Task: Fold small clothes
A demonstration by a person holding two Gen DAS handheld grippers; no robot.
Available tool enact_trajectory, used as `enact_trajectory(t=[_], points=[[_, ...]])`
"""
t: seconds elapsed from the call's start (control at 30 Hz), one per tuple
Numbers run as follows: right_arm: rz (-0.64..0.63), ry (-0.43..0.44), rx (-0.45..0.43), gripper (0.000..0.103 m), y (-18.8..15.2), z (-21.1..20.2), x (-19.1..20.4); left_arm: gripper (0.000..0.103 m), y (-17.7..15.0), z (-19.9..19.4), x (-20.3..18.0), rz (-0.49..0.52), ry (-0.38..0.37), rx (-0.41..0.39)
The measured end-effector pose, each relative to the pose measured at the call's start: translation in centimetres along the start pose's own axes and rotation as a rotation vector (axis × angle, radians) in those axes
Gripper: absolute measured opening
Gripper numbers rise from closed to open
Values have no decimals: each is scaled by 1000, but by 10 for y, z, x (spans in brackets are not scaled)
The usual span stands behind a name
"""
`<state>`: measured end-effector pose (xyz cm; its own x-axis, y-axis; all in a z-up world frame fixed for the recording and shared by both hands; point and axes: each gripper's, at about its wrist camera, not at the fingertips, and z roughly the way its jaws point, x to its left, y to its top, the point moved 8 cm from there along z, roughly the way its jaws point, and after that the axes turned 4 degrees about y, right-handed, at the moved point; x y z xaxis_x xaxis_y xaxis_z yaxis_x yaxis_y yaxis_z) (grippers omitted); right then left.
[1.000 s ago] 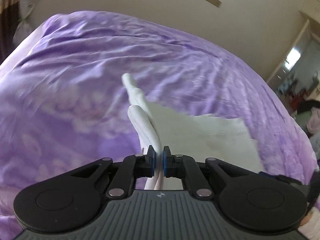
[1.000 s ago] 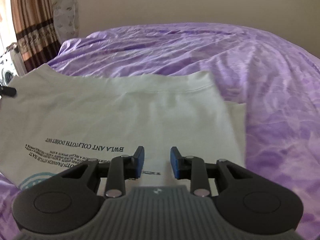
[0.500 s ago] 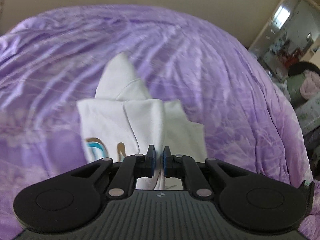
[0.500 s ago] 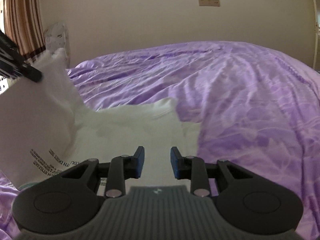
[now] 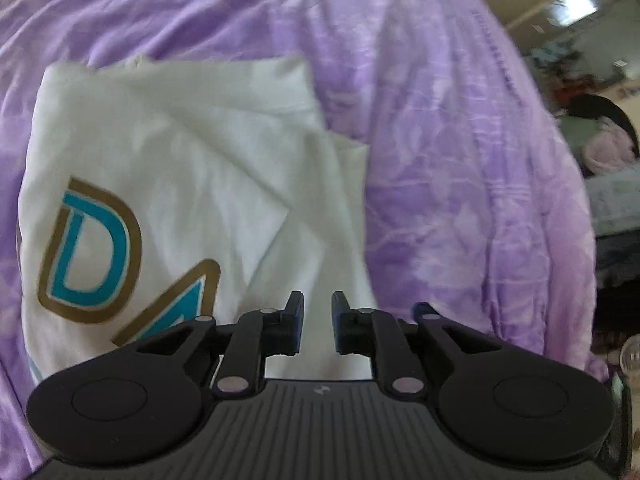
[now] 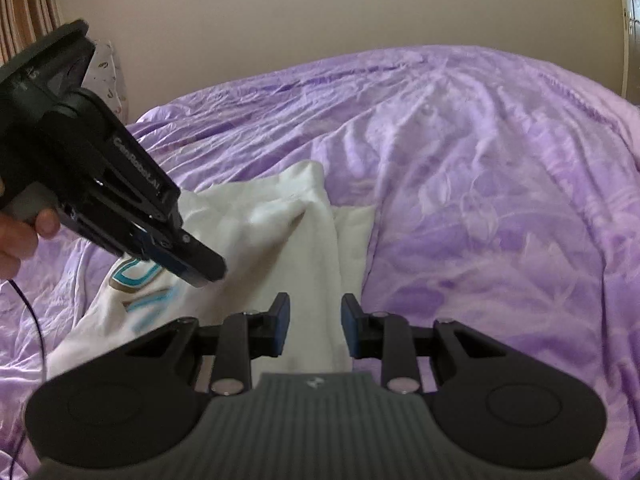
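A white T-shirt (image 5: 192, 168) with teal and gold letters lies folded over on the purple bedspread; it also shows in the right wrist view (image 6: 272, 232). My left gripper (image 5: 317, 320) is open and empty just above the shirt's near right part. In the right wrist view the left gripper (image 6: 204, 268) hovers over the shirt's left half, pointing down to the right. My right gripper (image 6: 313, 328) is open and empty above the shirt's near edge.
The purple bedspread (image 6: 480, 168) covers the whole bed, wrinkled. A beige wall (image 6: 280, 12) stands behind, with a curtain (image 6: 24, 16) at the far left. Furniture and clutter (image 5: 600, 140) show beyond the bed's right side.
My left gripper carried the shirt's edge across to the right, laid it over the shirt, then opened and let go. The right gripper stayed open and rose slightly.
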<state>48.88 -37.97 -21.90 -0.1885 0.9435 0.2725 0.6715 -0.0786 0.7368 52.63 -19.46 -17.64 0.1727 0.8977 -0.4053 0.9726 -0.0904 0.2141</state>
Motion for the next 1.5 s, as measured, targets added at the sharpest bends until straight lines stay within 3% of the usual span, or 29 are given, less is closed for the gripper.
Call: enact_trajectory(t=[0.1, 0.2, 0.27, 0.33, 0.63, 0.83, 0.9, 0.97, 1.07, 1.2, 1.4, 1.5], points=[[29, 11, 17, 24, 0, 4, 0, 31, 2, -27, 2, 48, -22, -74], [76, 43, 29, 25, 3, 9, 3, 34, 9, -57, 17, 87, 36, -173], [125, 87, 39, 34, 5, 14, 7, 34, 13, -72, 33, 104, 78, -230], [184, 142, 51, 34, 6, 25, 9, 35, 16, -83, 52, 95, 95, -265], [531, 264, 114, 36, -5, 96, -19, 35, 12, -82, 137, 13, 111, -299], [634, 360, 70, 32, -1, 119, -21, 35, 12, -63, 173, -38, 131, -276], [607, 380, 68, 28, 3, 122, -12, 35, 13, -58, 179, -45, 128, -275], [568, 356, 66, 14, 6, 126, -5, 35, 14, -55, 184, -53, 135, -281], [511, 337, 53, 6, 12, 124, 3, 35, 15, -56, 189, -61, 134, -300], [322, 271, 47, 5, 35, 107, 26, 35, 14, -61, 191, -60, 124, -329], [3, 259, 24, 4, 105, 74, 83, 35, 16, -67, 188, -76, 99, -363], [-98, 252, 39, 4, 133, 67, 90, 35, 17, -66, 183, -73, 83, -373]])
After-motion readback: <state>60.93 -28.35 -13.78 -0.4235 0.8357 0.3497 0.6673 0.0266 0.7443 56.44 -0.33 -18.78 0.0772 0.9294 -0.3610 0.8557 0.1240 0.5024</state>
